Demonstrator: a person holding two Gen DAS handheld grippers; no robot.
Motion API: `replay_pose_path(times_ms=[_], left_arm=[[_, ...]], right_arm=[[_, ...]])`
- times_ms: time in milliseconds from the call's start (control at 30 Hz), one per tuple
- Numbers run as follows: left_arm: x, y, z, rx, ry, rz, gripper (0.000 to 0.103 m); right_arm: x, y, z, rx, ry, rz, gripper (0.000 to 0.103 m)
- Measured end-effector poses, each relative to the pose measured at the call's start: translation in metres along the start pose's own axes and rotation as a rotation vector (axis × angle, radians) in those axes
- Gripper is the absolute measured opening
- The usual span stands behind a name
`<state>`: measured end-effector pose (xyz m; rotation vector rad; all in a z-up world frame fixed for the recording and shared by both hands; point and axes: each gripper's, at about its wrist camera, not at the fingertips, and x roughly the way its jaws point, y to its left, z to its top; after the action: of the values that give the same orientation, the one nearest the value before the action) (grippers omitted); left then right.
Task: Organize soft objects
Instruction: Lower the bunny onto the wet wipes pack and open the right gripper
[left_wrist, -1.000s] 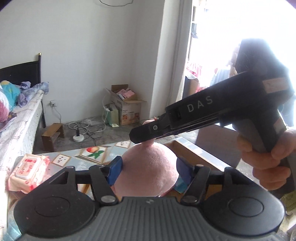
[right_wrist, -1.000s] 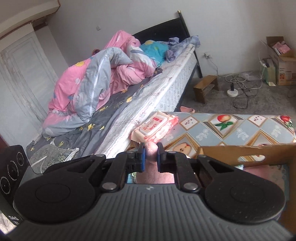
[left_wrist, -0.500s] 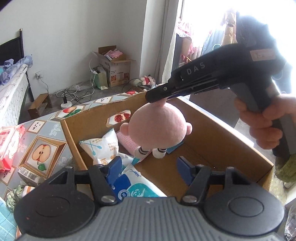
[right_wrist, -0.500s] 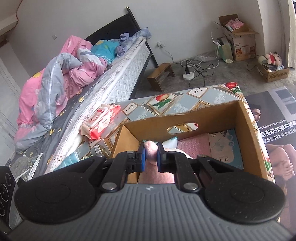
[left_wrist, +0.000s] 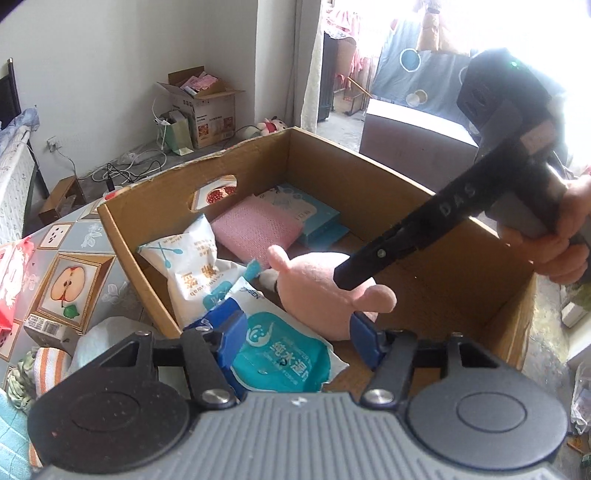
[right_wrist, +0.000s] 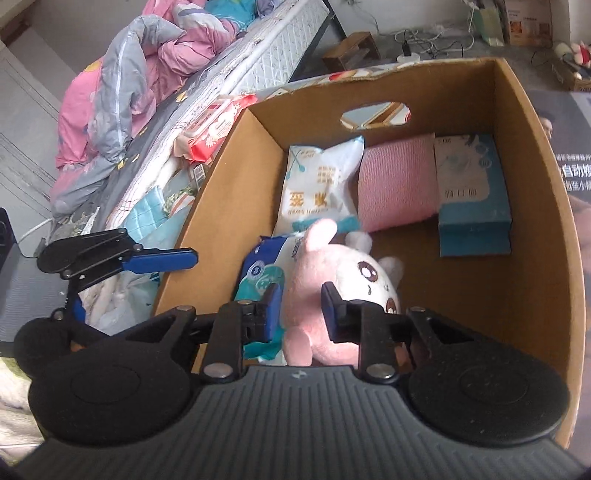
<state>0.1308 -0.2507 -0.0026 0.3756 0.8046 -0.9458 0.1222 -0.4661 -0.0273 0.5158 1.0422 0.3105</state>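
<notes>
A pink plush toy (right_wrist: 332, 284) lies inside the open cardboard box (right_wrist: 532, 184), on the wet-wipe pack (right_wrist: 262, 277). It also shows in the left wrist view (left_wrist: 317, 291). My right gripper (right_wrist: 301, 310) is open, its jaws either side of the toy without gripping it. My left gripper (left_wrist: 295, 328) is open and empty, above the box's near left corner (left_wrist: 122, 240). The box also holds a white cotton-swab bag (right_wrist: 317, 184), a pink cloth (right_wrist: 397, 184) and a blue tissue box (right_wrist: 472, 192).
The box stands on a fruit-patterned tablecloth (left_wrist: 70, 273). A red wipe pack (right_wrist: 214, 125), a striped towel (left_wrist: 48, 365) and other soft items lie left of the box. A bed with pink bedding (right_wrist: 122, 85) is behind. A small cardboard box (left_wrist: 207, 107) sits on the floor.
The right gripper carried the plush down into the box and opened, letting it go. The left gripper backed away and tilted down over the box.
</notes>
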Motion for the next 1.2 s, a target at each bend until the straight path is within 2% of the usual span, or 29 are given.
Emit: replay_pose_path(times_ms=[33,67,100,200,333,433,500,567,633,667,767,900,1100,1200], left_arm=[[0.002,-0.002,-0.001,0.006,0.005,-0.005,0.061],[0.003,-0.005,-0.002,0.012,0.009,-0.008,0.060],[0.005,-0.007,-0.003,0.019,0.011,-0.010,0.060],[0.010,-0.009,-0.004,0.023,0.018,-0.020,0.059],[0.013,-0.008,-0.003,0.011,0.023,-0.025,0.055],[0.010,-0.008,-0.005,0.020,0.029,-0.029,0.055],[0.006,-0.008,-0.008,0.035,0.031,-0.025,0.055],[0.001,-0.004,-0.012,0.042,0.033,-0.015,0.055],[-0.004,0.001,-0.015,0.032,0.037,-0.007,0.055],[-0.009,0.004,-0.018,0.025,0.027,-0.012,0.050],[-0.024,0.010,-0.020,0.005,-0.002,-0.029,0.051],[-0.039,0.016,-0.018,-0.006,-0.040,-0.011,0.053],[-0.053,0.026,-0.016,-0.015,-0.070,0.046,0.059],[-0.059,0.033,-0.017,-0.034,-0.085,0.073,0.064]], right_arm=[[-0.004,-0.004,-0.001,0.039,0.004,0.022,0.039],[-0.007,-0.007,-0.002,0.077,-0.004,0.033,0.052],[-0.011,-0.010,-0.001,0.122,-0.020,0.043,0.060],[-0.014,-0.024,0.000,0.246,-0.050,0.069,0.067],[0.000,-0.036,0.006,0.362,-0.048,-0.004,0.070],[0.022,-0.040,0.013,0.388,-0.001,-0.054,0.073],[0.037,-0.036,0.016,0.371,0.037,-0.095,0.081],[0.050,-0.032,0.019,0.326,0.062,-0.131,0.086],[0.058,-0.025,0.023,0.261,0.084,-0.161,0.087],[0.061,-0.022,0.023,0.225,0.095,-0.174,0.087],[0.068,-0.012,0.022,0.093,0.134,-0.201,0.082],[0.065,-0.001,0.025,-0.042,0.147,-0.221,0.077],[0.063,0.037,0.025,-0.465,0.089,-0.346,0.077],[0.079,0.043,0.015,-0.634,0.173,-0.394,0.080]])
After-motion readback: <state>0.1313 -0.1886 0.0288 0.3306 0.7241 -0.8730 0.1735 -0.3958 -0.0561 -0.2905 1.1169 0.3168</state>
